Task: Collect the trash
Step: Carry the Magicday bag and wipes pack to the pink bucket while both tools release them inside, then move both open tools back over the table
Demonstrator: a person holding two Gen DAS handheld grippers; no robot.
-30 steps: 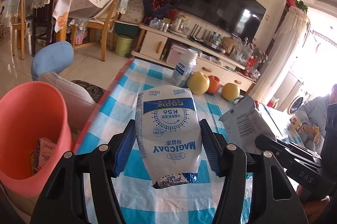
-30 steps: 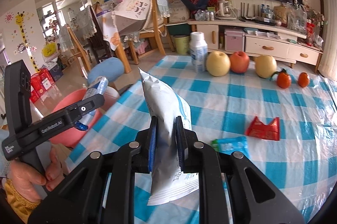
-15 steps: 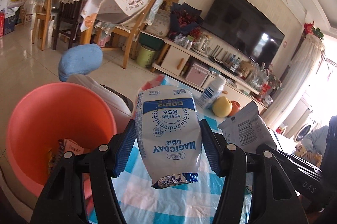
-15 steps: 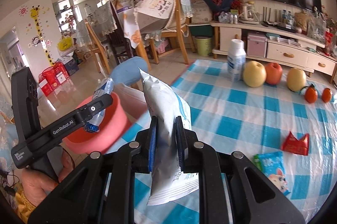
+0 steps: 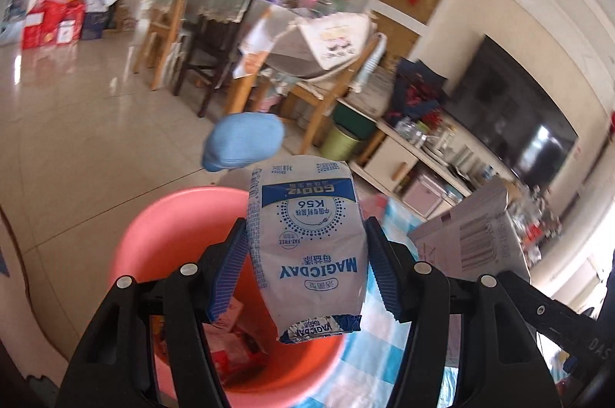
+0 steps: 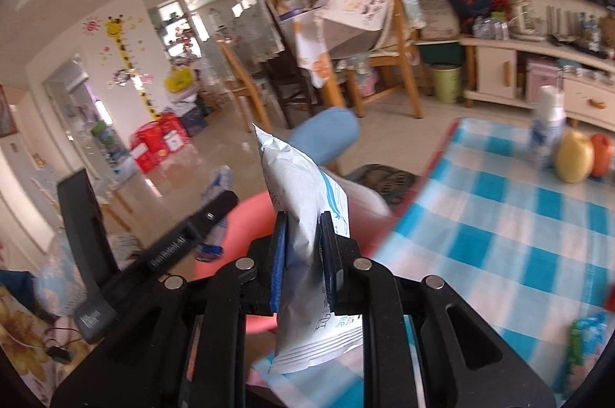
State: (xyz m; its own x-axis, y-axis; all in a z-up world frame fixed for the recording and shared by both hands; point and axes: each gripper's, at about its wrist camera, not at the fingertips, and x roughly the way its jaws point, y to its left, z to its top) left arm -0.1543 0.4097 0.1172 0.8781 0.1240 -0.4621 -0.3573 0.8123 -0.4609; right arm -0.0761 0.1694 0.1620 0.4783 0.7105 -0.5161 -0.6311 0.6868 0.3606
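In the left wrist view my left gripper [image 5: 305, 235] is shut on a white and blue milk pouch [image 5: 307, 239], which hangs over the open mouth of a pink bucket [image 5: 153, 227]. Some wrappers lie in the bucket's bottom. In the right wrist view my right gripper [image 6: 303, 219] is shut on a crumpled white bag [image 6: 303, 193], held upright near the table's left edge. The pink bucket [image 6: 251, 219] shows blurred behind that bag. The left gripper [image 6: 223, 204] sits to its left with the pouch [image 6: 219, 181]. The white bag [image 5: 472, 239] also shows at the left view's right.
A blue-and-white checked tablecloth [image 6: 480, 216] covers the table right of the bucket. A white bottle [image 6: 546, 135] and fruit [image 6: 574, 158] stand at its far side. A blue stool cushion [image 5: 244, 145] is behind the bucket. Wooden chairs [image 5: 307, 89] and a green bin [image 5: 342, 141] stand farther back.
Both grippers swung left, away from the table's middle and toward the bucket, each keeping its load. The bucket went from the left edge to directly under the milk pouch.
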